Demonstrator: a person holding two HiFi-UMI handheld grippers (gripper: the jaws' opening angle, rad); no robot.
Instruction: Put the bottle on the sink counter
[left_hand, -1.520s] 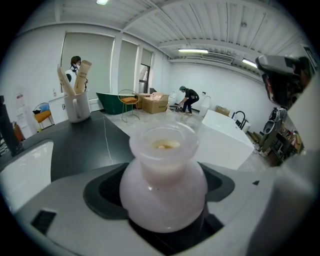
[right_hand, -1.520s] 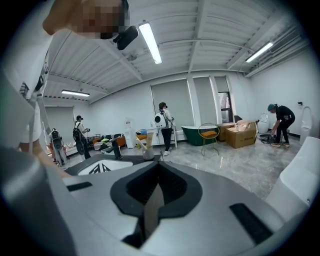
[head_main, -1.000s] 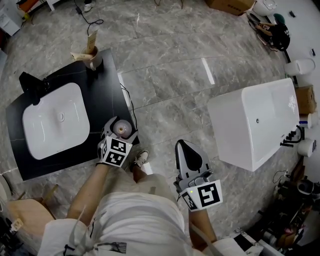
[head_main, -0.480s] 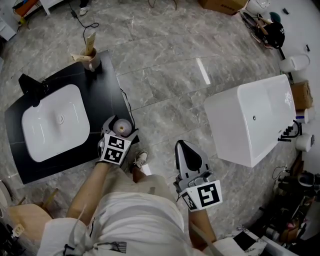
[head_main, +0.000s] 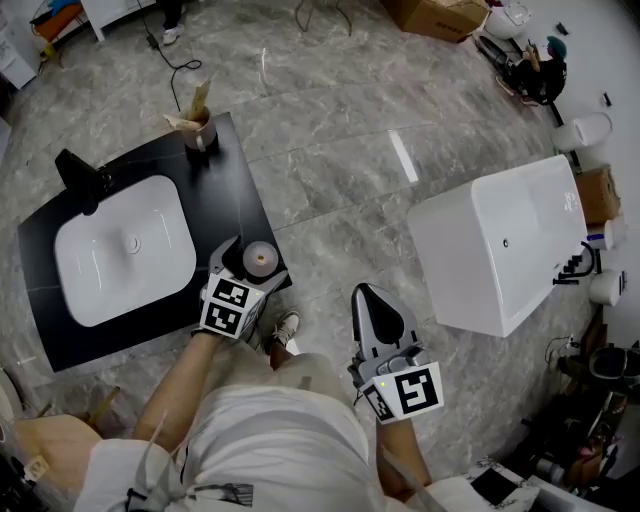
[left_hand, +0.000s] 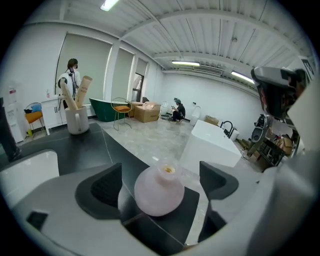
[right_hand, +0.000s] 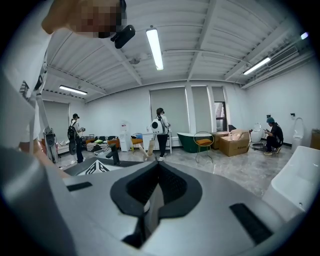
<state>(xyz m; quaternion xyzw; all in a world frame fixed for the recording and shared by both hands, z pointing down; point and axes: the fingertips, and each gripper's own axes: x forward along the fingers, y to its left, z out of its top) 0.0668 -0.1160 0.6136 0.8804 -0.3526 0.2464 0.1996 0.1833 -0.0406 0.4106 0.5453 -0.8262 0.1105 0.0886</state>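
Okay so, biggest thing first: the grey marble floor (head_main: 340, 150) took up most of the head view. Off to my right sat a big white tub-like unit (head_main: 490, 250), well apart from everything else I was dealing with. To my left was the black sink counter (head_main: 225, 200), with a white basin (head_main: 125, 250) sunk into it.

My left gripper (head_main: 250, 264) was at the counter's near corner, the one closest to me. Its jaws were opening, with the bottle (left_hand: 159, 190) standing between them. From the left gripper view I could see a gap on both sides, so the pads weren't pressing on it at all. Let go, basically. My right gripper (head_main: 377, 310) hung out over the floor in front of me, jaws pressed together with nothing between them.

Smaller stuff: a pale cup (head_main: 203, 130) with a few wooden sticks poking out stood at the counter's far corner, and a black faucet (head_main: 80, 180) sat at the far edge of the basin.

The bottle itself was a small, round, pale pink thing with a short neck. It stood upright on the black countertop, right near the corner edge.
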